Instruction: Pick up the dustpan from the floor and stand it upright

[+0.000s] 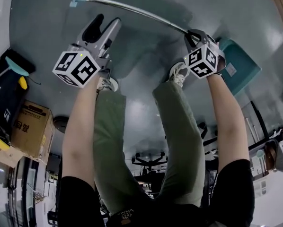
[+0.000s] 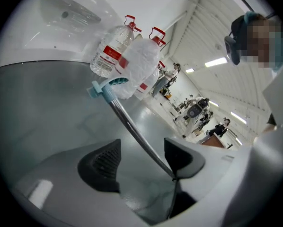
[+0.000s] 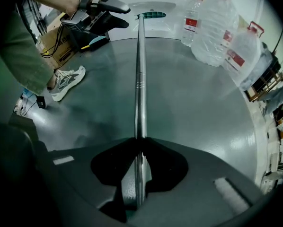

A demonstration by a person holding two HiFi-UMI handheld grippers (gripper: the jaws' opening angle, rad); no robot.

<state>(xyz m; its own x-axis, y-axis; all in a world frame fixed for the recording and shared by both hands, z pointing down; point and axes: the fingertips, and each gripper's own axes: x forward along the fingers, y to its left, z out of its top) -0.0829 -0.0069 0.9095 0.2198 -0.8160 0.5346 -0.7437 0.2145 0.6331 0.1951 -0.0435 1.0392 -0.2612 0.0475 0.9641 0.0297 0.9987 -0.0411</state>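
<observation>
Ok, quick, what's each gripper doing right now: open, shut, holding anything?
Left gripper: open, jaws wide apart, holding nothing.
Right gripper: shut on the dustpan handle.

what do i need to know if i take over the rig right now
The left gripper is open and holds nothing. The handle runs close past one jaw; I can't tell if it touches.
The right gripper is shut on the handle, at the end near the pan.
The handle lies low over the floor, far from upright, with its teal end pointing away from the person.
Done: the handle is gripped.
Left: raise the handle and stand the pan upright, probably with the left gripper helping further along.
</observation>
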